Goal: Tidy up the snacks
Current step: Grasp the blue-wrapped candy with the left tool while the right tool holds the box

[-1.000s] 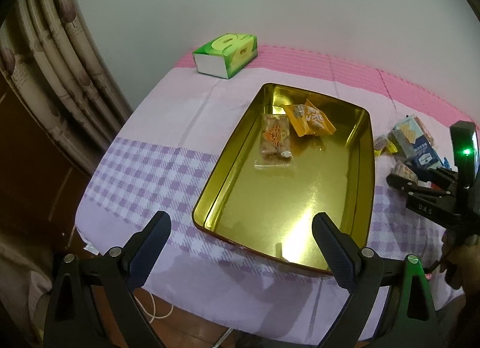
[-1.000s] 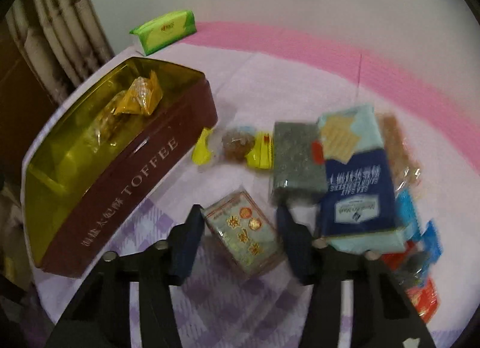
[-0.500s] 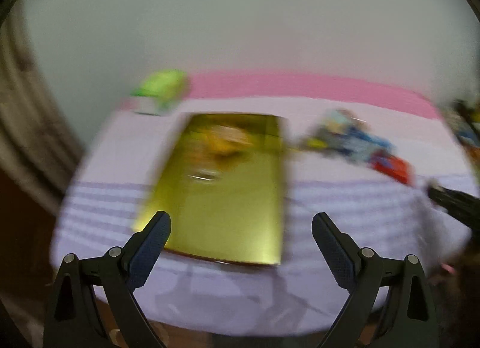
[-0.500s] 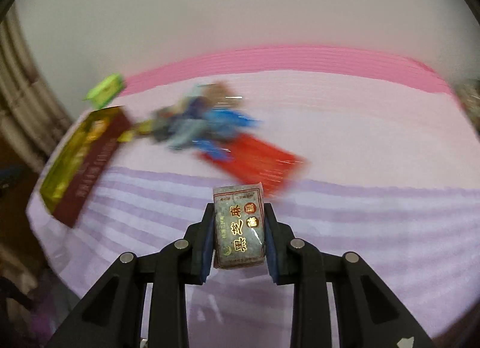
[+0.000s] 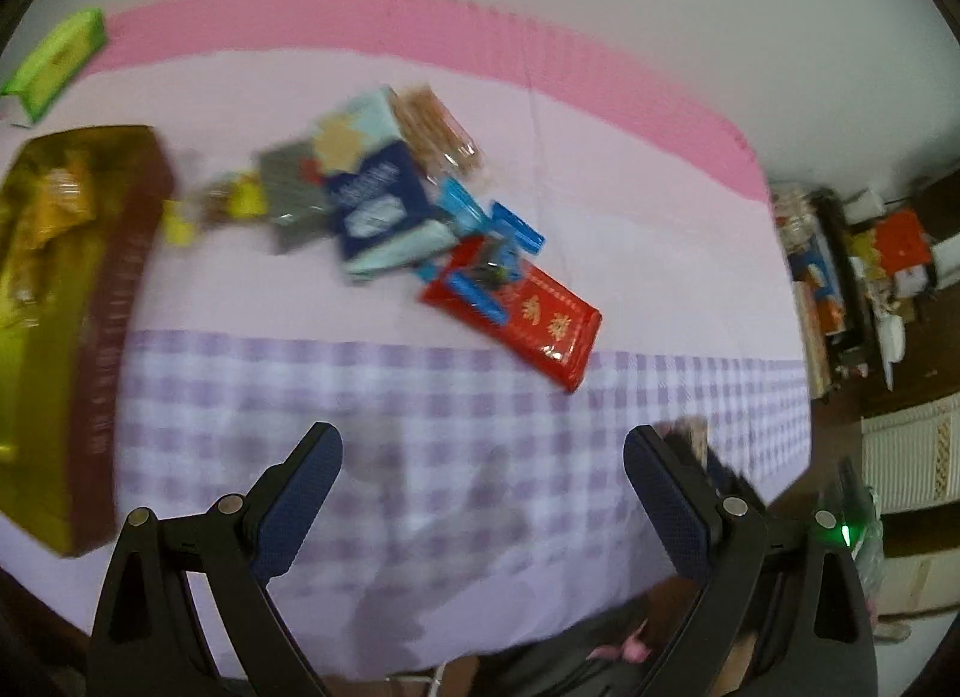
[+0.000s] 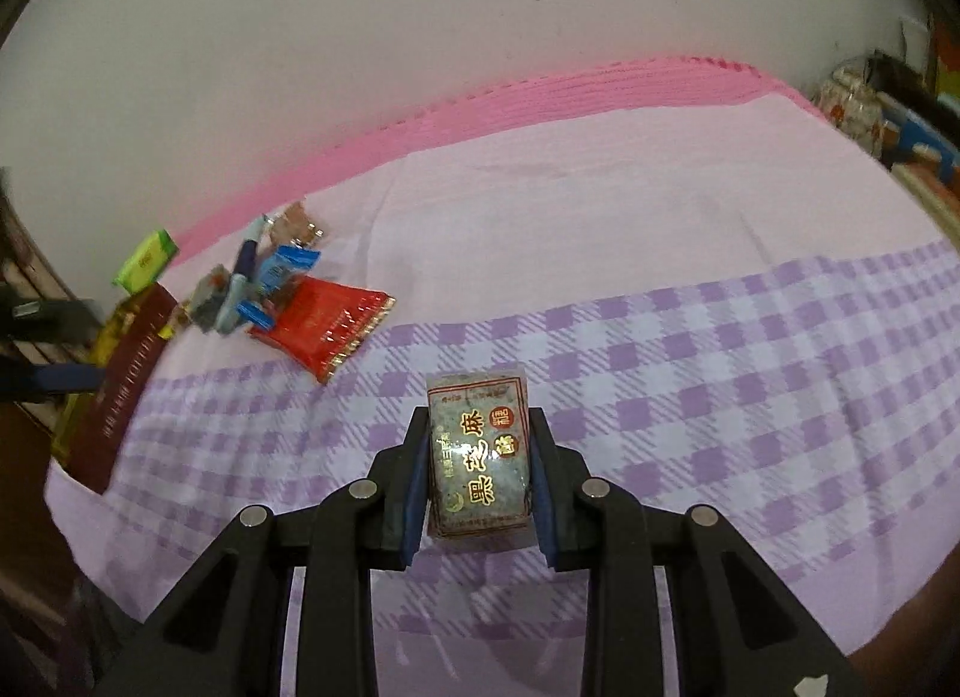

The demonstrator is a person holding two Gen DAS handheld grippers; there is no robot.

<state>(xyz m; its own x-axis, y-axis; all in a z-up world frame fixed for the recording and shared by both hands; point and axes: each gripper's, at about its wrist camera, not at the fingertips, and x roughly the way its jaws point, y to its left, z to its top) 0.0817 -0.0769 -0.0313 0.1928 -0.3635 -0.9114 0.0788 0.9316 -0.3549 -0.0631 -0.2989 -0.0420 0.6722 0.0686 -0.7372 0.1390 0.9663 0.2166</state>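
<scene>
Left wrist view first: the surface (image 5: 600,156) fills most of it, under a cloth that's pink at the back and purple-checked nearer the camera. At its left edge sits the toffee tin (image 5: 114,301), dark red outside, gold inside, with a few wrapped snacks in it. Just right of the tin is the snack pile (image 5: 384,199), pretty blurred: a blue cracker box, a grey pack, some yellow-wrapped bits, and small blue wrappers. The red packet (image 5: 528,319) lies at the pile's far side from the tin, touching those blue wrappers. A green tissue box (image 5: 54,63) sits behind the tin, near the wall. The left gripper (image 5: 480,487) hangs over the checked part with its jaws spread wide and nothing between them.

Right wrist view: the right gripper (image 6: 477,466) is clamped tight on a small grey sesame snack pack (image 6: 479,457) with gold lettering, held up off the cloth and well apart from the tin and pile.
</scene>
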